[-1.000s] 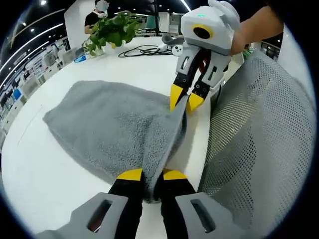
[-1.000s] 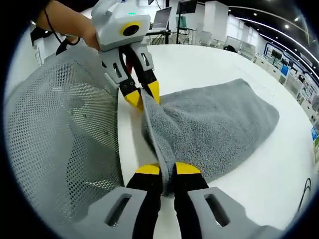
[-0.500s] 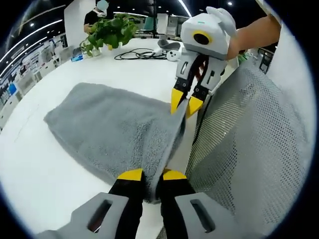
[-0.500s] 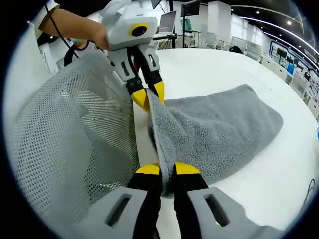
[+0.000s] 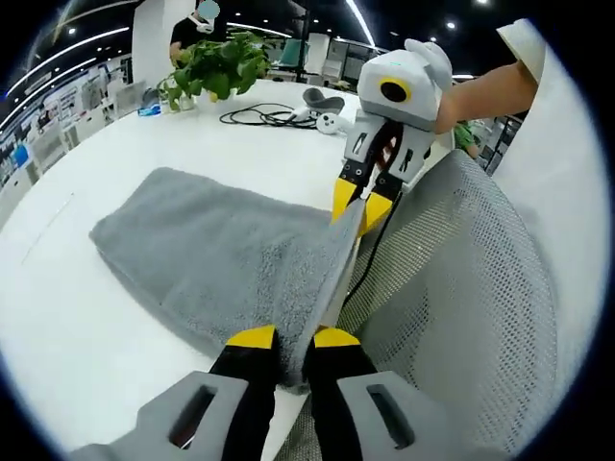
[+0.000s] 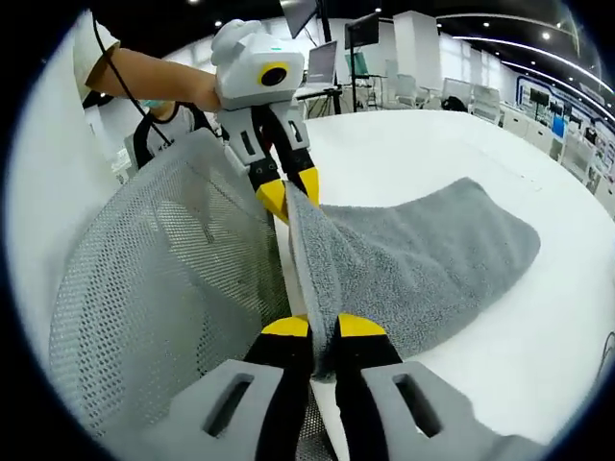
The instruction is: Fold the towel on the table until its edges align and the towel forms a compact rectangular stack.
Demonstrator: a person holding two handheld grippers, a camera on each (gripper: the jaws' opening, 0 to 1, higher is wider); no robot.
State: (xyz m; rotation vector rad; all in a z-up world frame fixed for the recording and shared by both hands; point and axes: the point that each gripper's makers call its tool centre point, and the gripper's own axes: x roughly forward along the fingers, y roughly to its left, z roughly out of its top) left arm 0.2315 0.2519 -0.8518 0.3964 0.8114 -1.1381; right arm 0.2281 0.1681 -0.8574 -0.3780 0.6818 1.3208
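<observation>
Towel (image 5: 216, 259) in grey terry lies spread over the white table (image 5: 86, 346), its far part flat on the top and its near edge lifted off the surface and pulled taut between our two grippers; in the left gripper view we see our left gripper (image 5: 292, 338) with its yellow-tipped jaws pressed together on one end of that raised edge, and the right gripper (image 5: 362, 205) across from it, jaws likewise pinched on the other end; a bare forearm (image 5: 480, 91) runs up behind the right gripper. In the right gripper view the same holds from the other side: our right gripper (image 6: 323, 327) is clamped on the towel (image 6: 423, 259), the cloth rising in a ridge to the left gripper (image 6: 288, 192), which grips the far end, with the table (image 6: 538, 336) bare beyond the cloth. Just beside the lifted edge stands a grey mesh chair back (image 5: 471, 317), seen also in the right gripper view (image 6: 163, 279); the held edge hangs close to it, though we cannot tell whether they touch. Farther off on the table we see a potted plant (image 5: 211, 62) and a coil of black cable (image 5: 264, 115); a person in a dark top (image 5: 192, 29) stands behind the plant.
</observation>
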